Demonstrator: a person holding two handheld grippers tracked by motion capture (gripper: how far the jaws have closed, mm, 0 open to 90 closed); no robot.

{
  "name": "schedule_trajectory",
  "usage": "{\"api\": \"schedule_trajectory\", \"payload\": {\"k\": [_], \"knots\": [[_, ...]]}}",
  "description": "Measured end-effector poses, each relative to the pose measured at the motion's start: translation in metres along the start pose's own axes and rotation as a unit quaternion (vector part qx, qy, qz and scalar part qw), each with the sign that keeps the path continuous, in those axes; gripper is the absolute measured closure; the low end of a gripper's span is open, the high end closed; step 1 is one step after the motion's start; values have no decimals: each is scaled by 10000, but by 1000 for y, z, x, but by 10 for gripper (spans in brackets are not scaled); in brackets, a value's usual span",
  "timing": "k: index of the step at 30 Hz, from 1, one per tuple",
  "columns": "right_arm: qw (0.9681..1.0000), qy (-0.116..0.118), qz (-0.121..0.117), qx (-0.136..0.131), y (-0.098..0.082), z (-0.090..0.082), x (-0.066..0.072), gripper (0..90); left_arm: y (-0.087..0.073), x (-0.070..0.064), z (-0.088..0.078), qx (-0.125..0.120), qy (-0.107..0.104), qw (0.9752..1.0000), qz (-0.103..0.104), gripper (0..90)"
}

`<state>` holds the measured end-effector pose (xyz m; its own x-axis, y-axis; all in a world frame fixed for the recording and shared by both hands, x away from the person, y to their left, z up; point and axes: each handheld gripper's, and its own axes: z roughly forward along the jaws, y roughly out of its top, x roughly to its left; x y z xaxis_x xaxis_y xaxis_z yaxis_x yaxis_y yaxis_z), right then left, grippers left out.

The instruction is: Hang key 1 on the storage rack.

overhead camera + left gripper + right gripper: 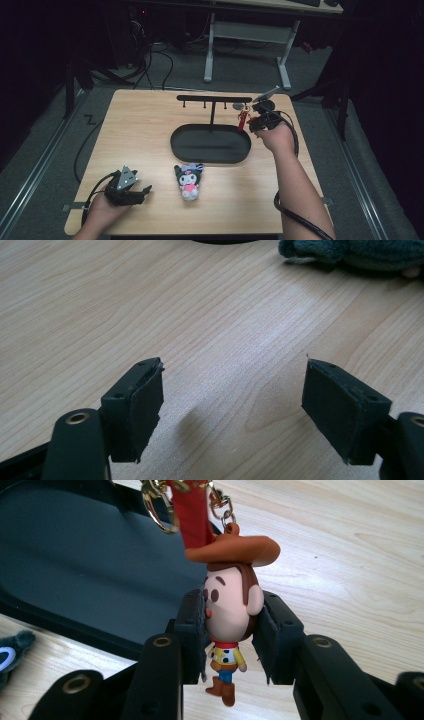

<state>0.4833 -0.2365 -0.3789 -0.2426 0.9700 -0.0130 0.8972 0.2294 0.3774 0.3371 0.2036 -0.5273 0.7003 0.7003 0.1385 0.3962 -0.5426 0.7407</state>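
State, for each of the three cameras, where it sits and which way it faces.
High view: above the near edge, looking forward and down on the pale wooden table; both forearms show.
Left gripper view: rides the left gripper, facing bare tabletop; jaws open.
Right gripper view: rides the right gripper, clamped on the cowboy figurine keychain.
Shared: the black oval tray appears in the high and right gripper views.

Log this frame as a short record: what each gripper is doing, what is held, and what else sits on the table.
right gripper: shut on the cowboy figure keychain with brown hat and red strap, beside the black hook rack
left gripper: open, holding nothing, over the light wooden table
rack base: black oval tray
other item: black-and-pink plush toy lying on the table in front of the tray
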Motion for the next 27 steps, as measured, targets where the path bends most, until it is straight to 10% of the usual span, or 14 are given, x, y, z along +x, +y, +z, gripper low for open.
{"api": "schedule_trajectory", "payload": {"k": [4,13,27], "knots": [[10000,24,53,6,0,5,1,514,0,0,0,-3,1,10000,4,249],[9997,144,191,-108,-17,7,-1,486,3,0,3,-39,-10,10000,20,250],[9985,288,-7,-467,-101,26,10,421,10,-8,5,4,-82,9999,73,256]]}}
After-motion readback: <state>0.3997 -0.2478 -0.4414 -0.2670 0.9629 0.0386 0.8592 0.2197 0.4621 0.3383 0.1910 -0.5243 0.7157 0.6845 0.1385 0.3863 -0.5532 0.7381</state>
